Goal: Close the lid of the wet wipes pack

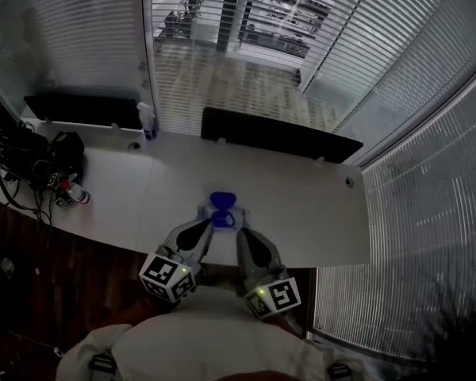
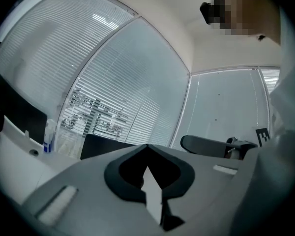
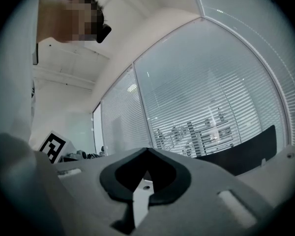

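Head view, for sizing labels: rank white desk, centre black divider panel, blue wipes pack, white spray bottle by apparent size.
1. white desk
2. centre black divider panel
3. blue wipes pack, only slightly ahead and nearer the camera, so unsure
4. white spray bottle

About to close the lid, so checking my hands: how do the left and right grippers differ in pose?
The left gripper slants inward to the right, while the right gripper points nearly straight ahead. The left gripper's tip sits beside the wet wipes pack's left side, and the right gripper's tip is near its right corner. Both are shut, empty, and off the blue lid.
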